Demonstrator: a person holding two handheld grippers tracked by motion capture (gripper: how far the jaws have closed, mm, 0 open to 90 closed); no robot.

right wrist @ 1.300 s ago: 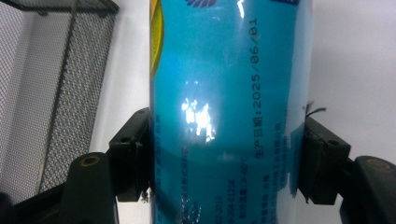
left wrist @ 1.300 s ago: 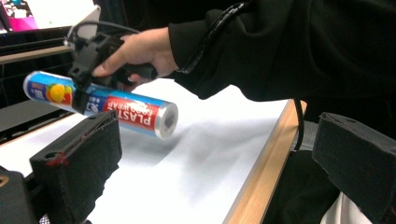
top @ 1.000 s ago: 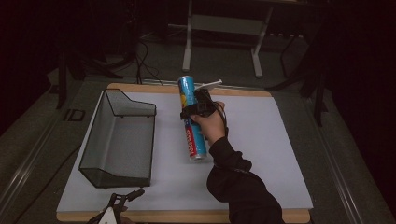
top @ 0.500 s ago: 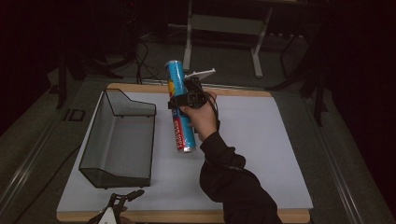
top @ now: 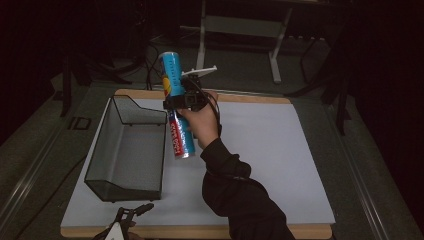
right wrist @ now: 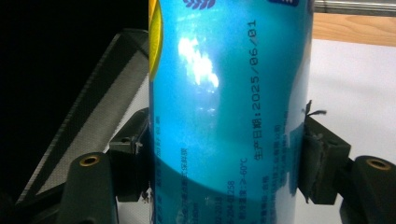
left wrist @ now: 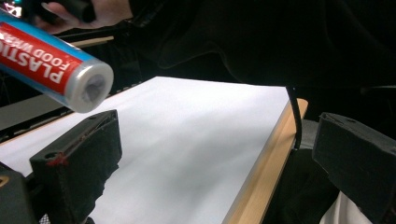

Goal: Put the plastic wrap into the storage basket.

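A long roll of plastic food wrap point(top: 173, 82), blue on top and red lower down, hangs tilted in the air above the white mat, beside the mesh basket's right wall. My right gripper point(top: 176, 104) is shut on its blue middle, with a person's hand behind it. In the right gripper view the roll point(right wrist: 229, 107) sits between both black pads point(right wrist: 133, 151), which press on its sides. My left gripper point(top: 134, 214) rests at the table's near edge. In its own view the left gripper point(left wrist: 217, 163) stands open with nothing between the jaws, and the roll's end point(left wrist: 86, 88) floats above.
A black wire mesh basket point(top: 125, 190) stands on the left part of the white mat point(top: 270, 150), with nothing inside it. The mat lies on a wooden board point(top: 250, 97). Dark stands and cables sit beyond the table's far edge.
The right hand has lifted the roll off the mat and carried it up and to the left, nearer the basket. The left gripper has stayed in place.
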